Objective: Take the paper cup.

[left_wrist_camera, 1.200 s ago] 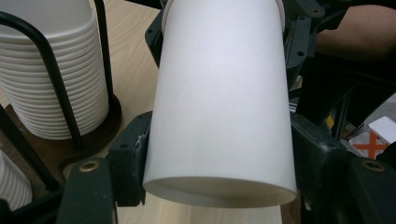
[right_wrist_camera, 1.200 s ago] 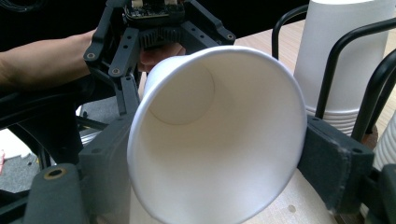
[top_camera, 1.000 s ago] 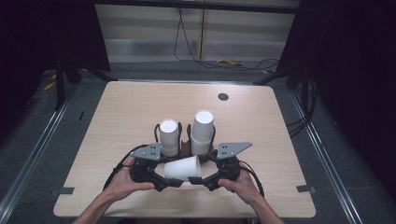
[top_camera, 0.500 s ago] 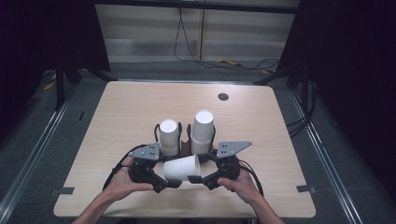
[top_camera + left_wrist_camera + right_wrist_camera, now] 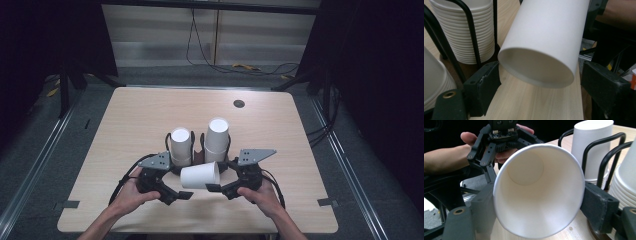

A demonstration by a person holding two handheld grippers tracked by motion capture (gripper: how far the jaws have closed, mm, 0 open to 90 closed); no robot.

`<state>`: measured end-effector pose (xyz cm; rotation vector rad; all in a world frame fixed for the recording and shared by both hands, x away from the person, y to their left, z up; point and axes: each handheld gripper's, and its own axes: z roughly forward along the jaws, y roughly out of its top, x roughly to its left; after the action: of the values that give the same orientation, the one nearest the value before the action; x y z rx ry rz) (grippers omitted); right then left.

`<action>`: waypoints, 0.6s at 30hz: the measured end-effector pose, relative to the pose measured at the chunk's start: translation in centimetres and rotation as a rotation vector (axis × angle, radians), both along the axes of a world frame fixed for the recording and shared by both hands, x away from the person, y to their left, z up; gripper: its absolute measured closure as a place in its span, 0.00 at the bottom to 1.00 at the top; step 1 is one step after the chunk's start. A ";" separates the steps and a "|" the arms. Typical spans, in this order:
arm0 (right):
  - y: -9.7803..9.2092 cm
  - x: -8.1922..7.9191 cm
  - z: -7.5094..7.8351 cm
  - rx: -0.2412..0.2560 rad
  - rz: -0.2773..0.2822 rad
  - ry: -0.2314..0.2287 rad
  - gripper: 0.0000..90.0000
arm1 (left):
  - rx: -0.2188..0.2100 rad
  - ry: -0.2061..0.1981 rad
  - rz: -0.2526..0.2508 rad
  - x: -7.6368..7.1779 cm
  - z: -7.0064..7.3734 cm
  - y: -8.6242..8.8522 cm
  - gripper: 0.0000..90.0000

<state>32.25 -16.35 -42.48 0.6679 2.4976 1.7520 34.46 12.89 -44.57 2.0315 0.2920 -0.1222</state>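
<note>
Room: your cup (image 5: 200, 175) lies sideways near the table's (image 5: 300, 145) front edge; far half bare.
Right gripper (image 5: 216, 188): pinching the cup's rim.
Left gripper (image 5: 178, 196): spread, cup's base between its jaws.
Racks: two cup stacks (image 5: 181, 146) just behind.

Paper cup (image 5: 200, 175) marginally lower (barely) between tongs

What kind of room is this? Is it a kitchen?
Probably not a kitchen; it looks like a lab or recording studio. A bare wooden table stands between black curtains, loose cables run across the floor, and a person holds tongs around a paper cup.
</note>
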 end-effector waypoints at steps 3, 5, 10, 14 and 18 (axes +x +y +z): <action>-0.2 0.0 0.1 -0.014 -0.018 0.004 0.25 | 0.010 -0.010 -0.003 0.1 0.0 0.1 0.17; -0.4 0.1 0.1 -0.035 -0.034 0.024 0.25 | 0.024 -0.017 -0.001 0.2 -0.1 0.3 0.17; -1.1 0.2 0.1 -0.033 -0.049 0.046 0.25 | 0.037 0.000 0.021 0.3 -0.5 0.6 0.18; -1.5 0.1 0.2 -0.042 -0.054 0.054 0.25 | 0.030 -0.010 0.031 0.4 -0.3 1.0 0.17; -1.9 -0.1 0.3 -0.054 -0.064 0.062 0.25 | 0.017 -0.014 0.029 0.5 -0.1 1.3 0.17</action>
<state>32.15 -18.23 -42.20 0.8012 2.5221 1.6617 34.94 14.18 -44.67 2.0432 0.3150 -0.0876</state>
